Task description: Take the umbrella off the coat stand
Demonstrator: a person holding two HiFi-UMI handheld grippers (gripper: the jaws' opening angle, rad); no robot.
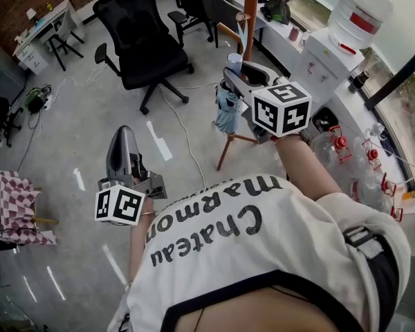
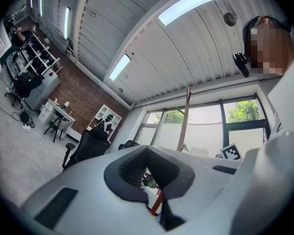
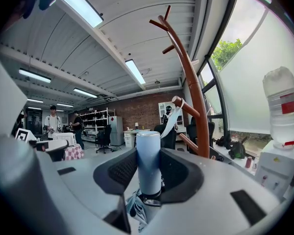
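One coat stand: brown, right of centre, just beyond the umbrella.
Umbrella: frame centre, handle upright, strap hooked on a peg upper right.
Right tool: clamped on the handle.
Left tool: closed, empty, well apart.

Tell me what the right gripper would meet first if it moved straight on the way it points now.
The umbrella handle, already between its jaws; beyond it, perhaps a coat stand peg.

Between right tool jaws: umbrella, beside coat stand.
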